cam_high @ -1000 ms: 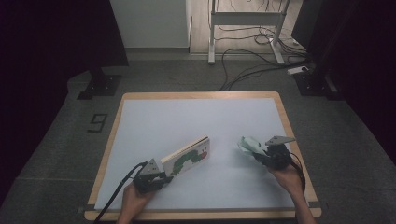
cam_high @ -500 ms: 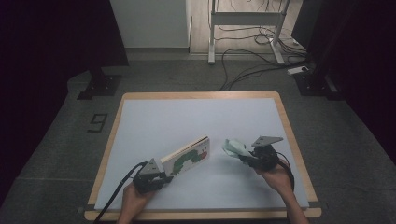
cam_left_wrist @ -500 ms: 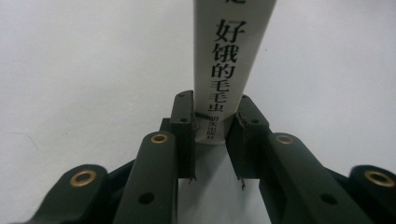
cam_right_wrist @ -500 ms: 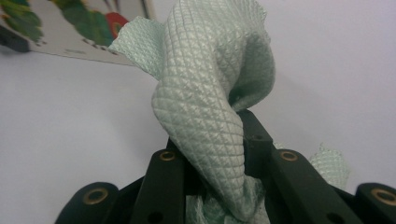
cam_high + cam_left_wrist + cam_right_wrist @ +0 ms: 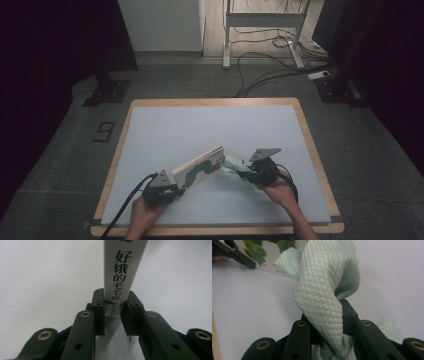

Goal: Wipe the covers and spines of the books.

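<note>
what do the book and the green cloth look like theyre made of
Book: looks like stiff board or thick card with a smooth, slightly glossy printed skin; the white spine stays flat and straight in the left tool's grip.
Green cloth: soft woven or microfibre-like fabric, matte, with a quilted diamond texture; it folds limply.

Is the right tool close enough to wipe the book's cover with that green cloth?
Probably yes. The right tool grips the green cloth, whose tip seems to meet the book that the left tool holds up; nothing lies between them.
</note>
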A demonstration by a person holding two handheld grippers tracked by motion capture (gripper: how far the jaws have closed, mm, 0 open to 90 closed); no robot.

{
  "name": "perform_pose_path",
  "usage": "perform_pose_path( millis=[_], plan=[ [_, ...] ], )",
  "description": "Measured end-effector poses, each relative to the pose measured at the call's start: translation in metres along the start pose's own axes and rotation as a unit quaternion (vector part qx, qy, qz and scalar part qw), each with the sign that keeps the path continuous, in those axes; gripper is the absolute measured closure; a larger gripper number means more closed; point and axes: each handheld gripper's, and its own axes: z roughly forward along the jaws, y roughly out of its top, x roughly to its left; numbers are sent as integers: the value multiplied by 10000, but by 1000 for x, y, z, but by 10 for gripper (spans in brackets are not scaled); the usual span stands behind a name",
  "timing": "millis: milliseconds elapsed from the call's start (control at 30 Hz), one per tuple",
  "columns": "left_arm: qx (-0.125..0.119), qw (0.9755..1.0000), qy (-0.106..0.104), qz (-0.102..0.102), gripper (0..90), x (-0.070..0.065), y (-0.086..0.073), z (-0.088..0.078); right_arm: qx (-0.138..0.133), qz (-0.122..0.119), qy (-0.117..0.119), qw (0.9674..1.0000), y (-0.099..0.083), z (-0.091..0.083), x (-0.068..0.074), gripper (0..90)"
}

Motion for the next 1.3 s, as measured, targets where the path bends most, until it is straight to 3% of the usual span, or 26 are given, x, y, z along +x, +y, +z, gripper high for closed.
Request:
perform_pose_path(
  millis=[333,733,1000,1300],
  plan=[
    [7,10000,12,14,735,0,0,0,138,-337,394,9986,15,30,23,736],
    [2,10000,-2,-18,738,0,0,0,255,-673,818,9940,30,62,49,735],
    [-11,10000,5,-22,738,0,0,0,299,-788,986,9915,34,80,63,734],
    [9,10000,18,10,738,0,0,0,434,-1037,980,9888,26,100,76,726]
  ],
)
